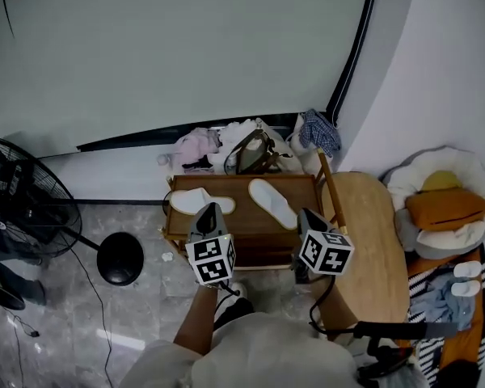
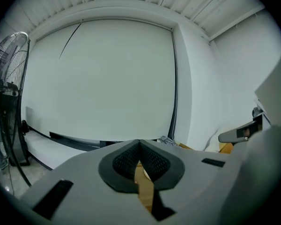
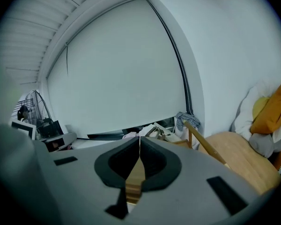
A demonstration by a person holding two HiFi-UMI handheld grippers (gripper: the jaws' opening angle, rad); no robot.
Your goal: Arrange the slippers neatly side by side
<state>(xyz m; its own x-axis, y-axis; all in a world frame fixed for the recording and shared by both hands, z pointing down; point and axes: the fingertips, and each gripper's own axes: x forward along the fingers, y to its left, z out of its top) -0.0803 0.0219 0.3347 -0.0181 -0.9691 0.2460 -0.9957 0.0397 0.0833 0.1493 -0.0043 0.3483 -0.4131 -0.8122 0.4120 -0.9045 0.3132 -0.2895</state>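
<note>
Head view, nearest first: the left gripper (image 1: 211, 208) and right gripper (image 1: 305, 213), each carrying a cube of black-and-white square markers, have their jaws pressed together on nothing. Just past their tips, at 12 o'clock, two plain white soft slippers lie apart on the brown wooden low table (image 1: 246, 217). The left slipper (image 1: 200, 201) has its long axis from 9 to 3 o'clock. The right slipper (image 1: 273, 203) slants from 11 to 5. Beyond them sits a heap of clothes (image 1: 226, 142).
</note>
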